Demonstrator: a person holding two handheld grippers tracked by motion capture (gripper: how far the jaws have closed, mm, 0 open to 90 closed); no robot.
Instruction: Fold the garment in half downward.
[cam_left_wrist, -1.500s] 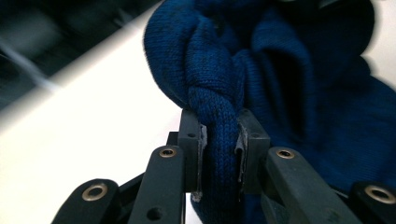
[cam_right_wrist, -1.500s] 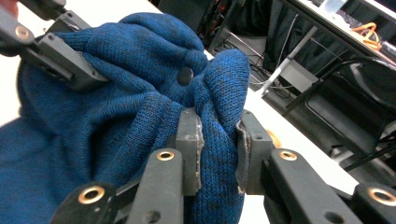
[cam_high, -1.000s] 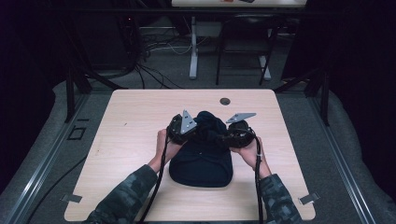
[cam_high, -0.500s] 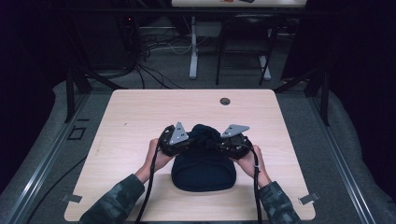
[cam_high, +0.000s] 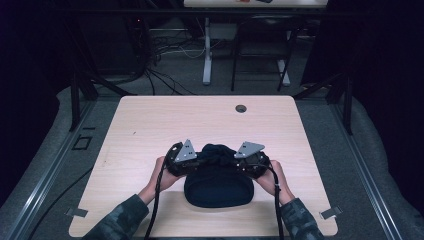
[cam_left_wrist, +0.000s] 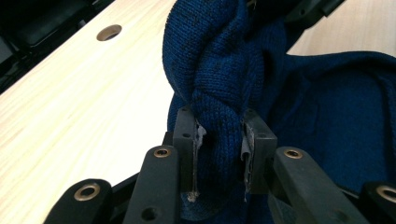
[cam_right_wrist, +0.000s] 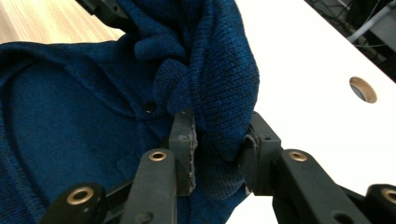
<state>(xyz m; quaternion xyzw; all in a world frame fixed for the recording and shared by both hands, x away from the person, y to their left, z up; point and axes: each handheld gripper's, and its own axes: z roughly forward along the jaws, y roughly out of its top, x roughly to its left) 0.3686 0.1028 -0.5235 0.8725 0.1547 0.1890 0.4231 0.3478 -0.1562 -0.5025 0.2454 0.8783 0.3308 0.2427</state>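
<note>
You have the sweater (cam_high: 216, 182) lying near the front edge of the table (cam_high: 150, 125), at about six o'clock from the round hole (cam_high: 241, 108) in the top, and both grippers are pinching its far edge. Your left gripper (cam_left_wrist: 219, 140) is clamped on a thick bunched fold of blue knit, which fills the gap between its jaws; in the high view it sits at nine o'clock of the raised hump. Your right gripper (cam_right_wrist: 217, 140) is clamped the same way on a rolled fold, at three o'clock of that hump in the high view. I judge you to be mid-fold: the far part of the sweater is gathered up between the two grips and is being carried over the flat body that lies toward you. The next move likely calls for bringing both grips toward six o'clock together, level with each other, so the lifted edge lands square on the lower layer. Keep the knit taut between the grippers so that it does not sag or twist, then let the jaws part only once the fold rests on the cloth below.
</note>
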